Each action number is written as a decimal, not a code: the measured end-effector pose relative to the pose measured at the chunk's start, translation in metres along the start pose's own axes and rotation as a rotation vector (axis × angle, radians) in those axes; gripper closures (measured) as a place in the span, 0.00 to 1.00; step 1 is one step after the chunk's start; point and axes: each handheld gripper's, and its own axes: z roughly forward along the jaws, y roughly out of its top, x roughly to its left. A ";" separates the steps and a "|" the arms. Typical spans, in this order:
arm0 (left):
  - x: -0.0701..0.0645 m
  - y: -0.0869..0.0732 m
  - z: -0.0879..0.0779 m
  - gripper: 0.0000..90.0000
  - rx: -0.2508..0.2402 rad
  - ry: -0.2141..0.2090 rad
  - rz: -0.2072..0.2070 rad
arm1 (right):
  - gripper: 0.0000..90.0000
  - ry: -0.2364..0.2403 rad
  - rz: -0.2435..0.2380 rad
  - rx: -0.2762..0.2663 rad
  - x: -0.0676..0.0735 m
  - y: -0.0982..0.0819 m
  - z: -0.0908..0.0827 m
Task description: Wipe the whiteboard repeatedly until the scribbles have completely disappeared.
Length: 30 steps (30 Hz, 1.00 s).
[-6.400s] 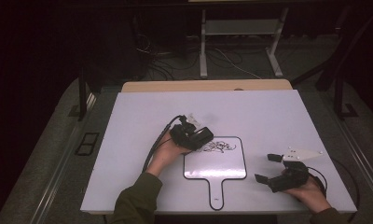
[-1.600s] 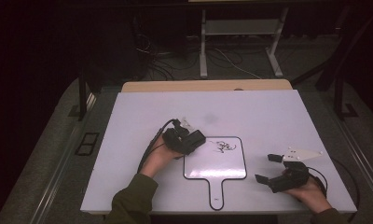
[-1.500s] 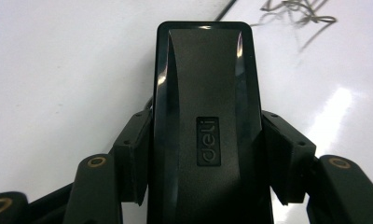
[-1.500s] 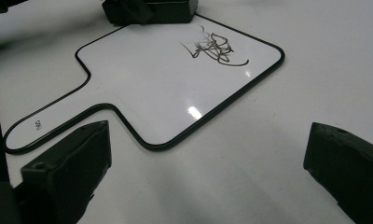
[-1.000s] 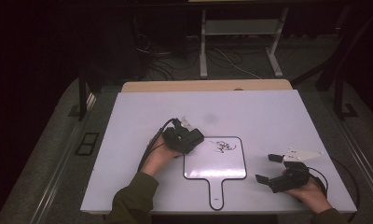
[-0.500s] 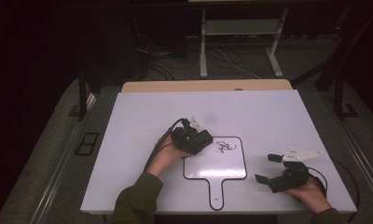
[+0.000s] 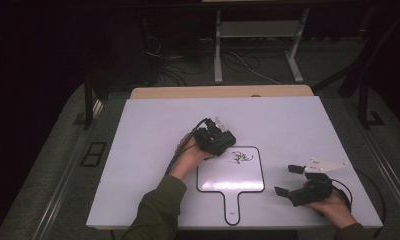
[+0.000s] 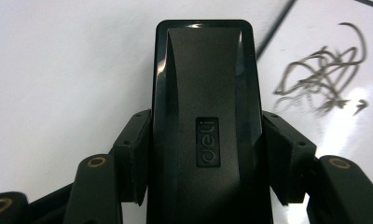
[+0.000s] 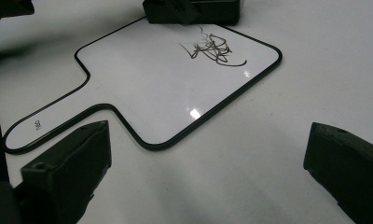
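Clamping black eraser (image 8: 204, 126) in my left gripper (image 7: 215, 140) beside scribble (image 7: 241, 158) on paddle whiteboard (image 7: 231, 181); right gripper (image 7: 293, 182) jaws spread.

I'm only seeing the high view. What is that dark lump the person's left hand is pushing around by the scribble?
Observer: The left tongs are shut on a black eraser block; its label reads "deli".
Operator: Is it on the scribble yet?
Observer: No. In the left gripper view the eraser's end sits beside the scribble, which looks unwiped.
Operator: And the right hand?
Observer: The right tongs are wide open with nothing between them, aimed at the small paddle-shaped whiteboard.
Operator: Anything on the board's handle?
Observer: A tiny printed mark near its end, too small to read.
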 end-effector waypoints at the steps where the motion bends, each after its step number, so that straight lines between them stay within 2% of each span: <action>1: 0.001 -0.001 -0.001 0.44 0.002 -0.005 -0.002 | 0.00 0.000 -0.002 0.000 0.000 0.000 0.000; 4: -0.005 -0.001 -0.001 0.44 0.004 -0.009 0.018 | 0.00 -0.001 -0.003 0.001 0.000 0.000 0.001; 5: -0.007 -0.001 -0.001 0.44 -0.001 -0.018 0.041 | 0.00 0.000 -0.004 0.000 0.000 0.000 0.001; 7: -0.015 0.000 -0.001 0.44 -0.002 -0.034 0.044 | 0.00 0.000 -0.005 0.003 0.000 0.000 0.002; 9: -0.019 0.001 -0.001 0.44 -0.001 -0.018 0.064 | 0.00 0.001 -0.005 0.003 0.001 0.000 0.002; 13: -0.012 0.001 0.000 0.44 0.004 0.006 0.038 | 0.00 -0.001 -0.006 0.002 0.001 0.000 0.001; 17: -0.006 0.000 -0.001 0.44 0.005 0.005 0.030 | 0.00 -0.001 -0.004 0.002 0.001 0.000 0.001; 18: -0.008 0.000 -0.001 0.44 0.006 0.014 0.039 | 0.00 -0.002 -0.004 0.001 0.001 0.000 0.001; 19: -0.009 0.001 -0.001 0.44 0.011 0.004 0.046 | 0.00 -0.002 -0.004 0.002 0.001 0.000 0.001; 20: -0.013 0.000 0.000 0.44 0.007 -0.011 0.024 | 0.00 -0.001 -0.006 0.001 0.001 0.000 0.001; 22: -0.019 0.002 0.000 0.44 0.008 -0.036 0.055 | 0.00 0.001 -0.006 0.003 0.001 0.000 0.001; 25: -0.026 0.004 0.000 0.44 0.012 -0.045 0.079 | 0.00 0.001 -0.006 0.003 0.002 0.001 0.002; 27: -0.026 0.005 0.001 0.44 0.006 -0.049 0.074 | 0.00 -0.001 -0.006 0.004 0.002 0.000 0.002; 30: -0.022 0.005 0.002 0.44 0.000 -0.026 0.047 | 0.00 -0.001 -0.006 0.002 0.002 0.000 0.001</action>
